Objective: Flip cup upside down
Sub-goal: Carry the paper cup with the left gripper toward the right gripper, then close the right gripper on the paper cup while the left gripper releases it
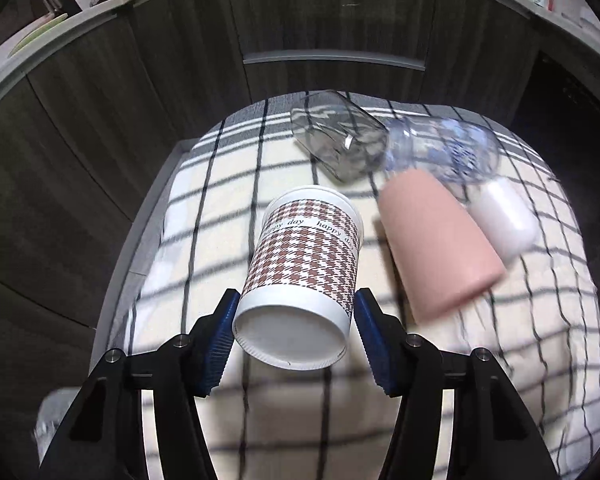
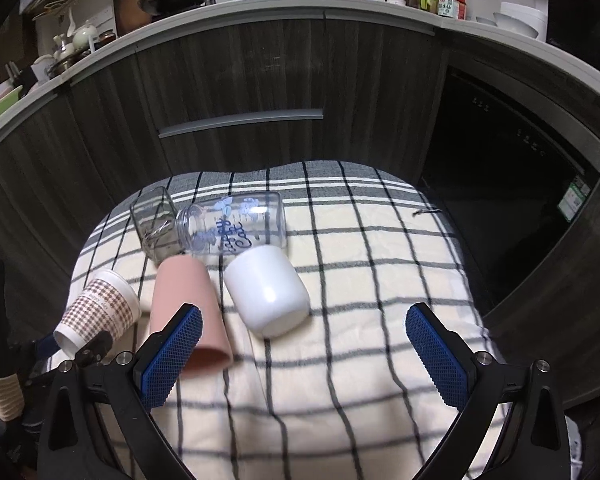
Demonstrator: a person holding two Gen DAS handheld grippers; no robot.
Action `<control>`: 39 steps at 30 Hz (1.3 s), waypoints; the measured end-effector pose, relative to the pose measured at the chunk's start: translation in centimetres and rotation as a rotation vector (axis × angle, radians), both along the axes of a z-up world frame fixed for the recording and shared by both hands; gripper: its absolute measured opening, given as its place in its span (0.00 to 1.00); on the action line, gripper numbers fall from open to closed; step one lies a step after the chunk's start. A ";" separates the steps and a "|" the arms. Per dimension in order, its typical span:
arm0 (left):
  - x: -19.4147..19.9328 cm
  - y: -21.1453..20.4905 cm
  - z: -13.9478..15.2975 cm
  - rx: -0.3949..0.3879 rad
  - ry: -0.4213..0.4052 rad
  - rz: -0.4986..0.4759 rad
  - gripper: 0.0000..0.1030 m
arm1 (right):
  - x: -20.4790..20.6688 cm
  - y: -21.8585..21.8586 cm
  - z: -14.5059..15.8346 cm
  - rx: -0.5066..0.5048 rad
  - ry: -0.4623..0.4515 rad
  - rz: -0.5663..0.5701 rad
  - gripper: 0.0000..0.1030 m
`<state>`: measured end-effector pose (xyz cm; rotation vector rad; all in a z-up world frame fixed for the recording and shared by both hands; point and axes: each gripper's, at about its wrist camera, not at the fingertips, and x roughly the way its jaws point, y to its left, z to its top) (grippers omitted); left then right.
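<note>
My left gripper [image 1: 294, 314] is shut on a houndstooth paper cup [image 1: 304, 256] marked "happy day". It grips near the base and holds the cup tilted above the checked cloth [image 1: 228, 200], base toward the camera, rim away. The same cup shows at the left in the right wrist view [image 2: 100, 312], with the left gripper's finger under it. My right gripper [image 2: 304, 332] is open and empty above the cloth [image 2: 340, 400]. A pink cup [image 2: 184, 304] lies just beyond its left finger and a white cup [image 2: 266, 292] lies between the fingers, farther off.
A clear square glass [image 1: 336, 136] and a clear printed bottle [image 2: 236, 224] lie on their sides at the cloth's far end. Dark cabinet fronts [image 2: 240, 80] with a handle stand behind. A dark appliance [image 2: 520, 152] is at the right. A crowded countertop runs above.
</note>
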<state>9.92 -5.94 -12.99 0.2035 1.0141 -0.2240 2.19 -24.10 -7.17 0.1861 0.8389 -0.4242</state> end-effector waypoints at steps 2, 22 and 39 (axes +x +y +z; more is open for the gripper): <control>-1.7 -0.1 -0.1 -0.006 -0.002 -0.008 0.55 | -1.5 0.0 0.3 -0.011 0.001 -0.001 0.99; -13.4 -5.0 -3.3 -0.075 0.159 -0.188 0.54 | -11.4 -2.2 0.4 -0.096 0.061 -0.093 0.99; -14.3 -0.2 0.5 -0.128 0.106 -0.168 0.79 | -11.4 1.1 1.9 -0.075 0.012 -0.046 0.99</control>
